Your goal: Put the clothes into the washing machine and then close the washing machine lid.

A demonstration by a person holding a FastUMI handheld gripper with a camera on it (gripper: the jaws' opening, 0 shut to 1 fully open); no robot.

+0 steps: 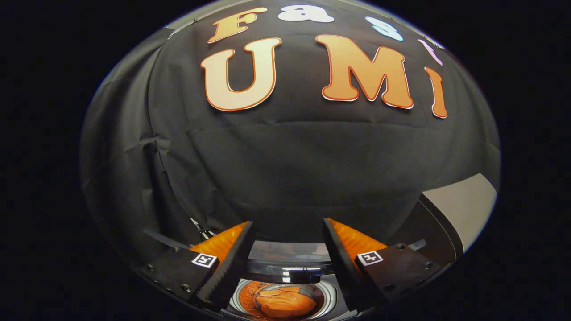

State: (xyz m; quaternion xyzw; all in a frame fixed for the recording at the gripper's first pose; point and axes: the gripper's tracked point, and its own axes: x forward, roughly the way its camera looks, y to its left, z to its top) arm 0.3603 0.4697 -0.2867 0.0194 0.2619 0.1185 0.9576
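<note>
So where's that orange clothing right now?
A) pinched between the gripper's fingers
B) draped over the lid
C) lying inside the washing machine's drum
C: the orange clothing lies in the round drum, below the open gripper, whose fingers hold nothing.

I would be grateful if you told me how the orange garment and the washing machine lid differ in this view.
The orange garment lies crumpled down inside the drum; the washing machine lid stands raised above the opening, not yet closed. The garment is soft and matte; the lid is rigid, dark and glossy, catching reflections. Both sit between the fingers of the open gripper, which grips nothing.
</note>
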